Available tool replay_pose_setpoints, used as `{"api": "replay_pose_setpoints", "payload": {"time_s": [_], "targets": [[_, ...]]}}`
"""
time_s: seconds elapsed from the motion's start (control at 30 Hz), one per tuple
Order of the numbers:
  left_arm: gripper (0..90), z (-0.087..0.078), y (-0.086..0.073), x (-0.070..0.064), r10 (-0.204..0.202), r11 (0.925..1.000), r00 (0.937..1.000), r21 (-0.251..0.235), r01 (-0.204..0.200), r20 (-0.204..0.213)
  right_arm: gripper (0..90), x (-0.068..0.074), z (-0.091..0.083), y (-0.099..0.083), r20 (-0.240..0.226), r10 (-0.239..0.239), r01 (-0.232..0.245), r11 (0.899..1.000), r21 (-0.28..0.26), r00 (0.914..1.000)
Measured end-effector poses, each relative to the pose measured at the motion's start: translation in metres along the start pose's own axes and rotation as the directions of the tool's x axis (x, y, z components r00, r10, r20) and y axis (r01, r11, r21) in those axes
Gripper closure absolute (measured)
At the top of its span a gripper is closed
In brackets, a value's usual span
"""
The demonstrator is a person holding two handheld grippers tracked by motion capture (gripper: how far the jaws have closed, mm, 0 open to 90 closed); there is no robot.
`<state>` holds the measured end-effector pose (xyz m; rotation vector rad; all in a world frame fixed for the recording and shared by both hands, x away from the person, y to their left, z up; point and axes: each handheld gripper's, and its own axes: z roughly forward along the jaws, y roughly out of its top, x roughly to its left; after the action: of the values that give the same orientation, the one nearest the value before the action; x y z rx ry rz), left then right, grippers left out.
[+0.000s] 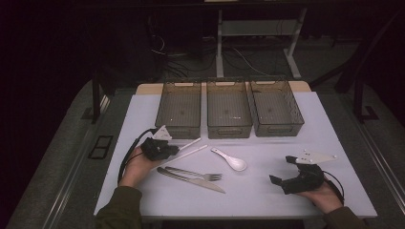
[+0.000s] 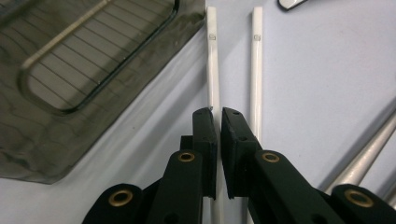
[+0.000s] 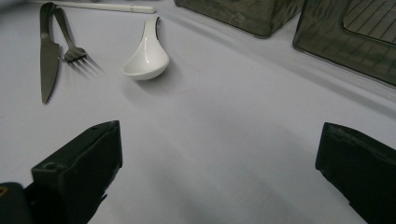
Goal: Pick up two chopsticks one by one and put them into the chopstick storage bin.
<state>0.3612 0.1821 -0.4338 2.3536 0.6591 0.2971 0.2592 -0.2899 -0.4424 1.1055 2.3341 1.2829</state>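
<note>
White chopsticks [image 2: 256, 70] lie side by side at the upper middle of the left gripper view, just right of the nearest bin [image 2: 84, 60], and your left gripper [image 2: 218, 116] has its jaws nearly closed around the left stick alone, with the right stick lying outside the right jaw. Lift now and you likely carry off one stick while the other stays behind, or the jaw edge nudges it and rolls it toward the fork [image 1: 196, 174] and knife [image 1: 191, 180] at lower centre of the high view. The thin, smooth stick is held near one end, so it may pivot or slip out as you raise it. Watch the bin wall too: it sits close on the left and a swing could clip it. Your right gripper [image 1: 286, 171] rests at lower right of the high view, jaws wide open and holding nothing, well apart from the spoon [image 3: 145, 56].
</note>
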Motion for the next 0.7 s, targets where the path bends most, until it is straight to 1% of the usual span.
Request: {"api": "replay_pose_setpoints", "payload": {"time_s": [0.17, 0.27, 0.33, 0.57, 0.7], "targets": [[84.5, -0.006, 0.001, 0.0, 0.002, 0.9999, 1.0, -0.015, -0.002, 0.001, 0.7, 0.0, 0.0, 0.0, 0.0, 0.0, 0.0, 1.0, 0.0, 1.0], [84.5, -0.011, 0.001, -0.001, -0.005, 0.9997, 1.0, -0.026, 0.005, 0.007, 0.7, 0.0, 0.0, 0.0, 0.001, 0.001, -0.001, 1.0, -0.002, 1.0], [84.5, -0.012, 0.002, -0.001, -0.005, 0.9996, 1.0, -0.027, 0.005, 0.006, 0.7, 0.0, -0.001, 0.0, 0.002, 0.003, -0.003, 1.0, -0.001, 1.0], [84.5, -0.02, 0.004, -0.006, -0.024, 0.9995, 0.9995, -0.021, 0.024, 0.021, 0.7, 0.0, -0.001, 0.0, 0.001, -0.002, 0.002, 1.0, -0.004, 1.0], [84.5, -0.024, 0.006, -0.009, -0.028, 0.9992, 0.9993, -0.03, 0.029, 0.026, 0.7, 0.0, -0.001, 0.0, 0.001, -0.004, 0.004, 1.0, -0.005, 1.0]]}}
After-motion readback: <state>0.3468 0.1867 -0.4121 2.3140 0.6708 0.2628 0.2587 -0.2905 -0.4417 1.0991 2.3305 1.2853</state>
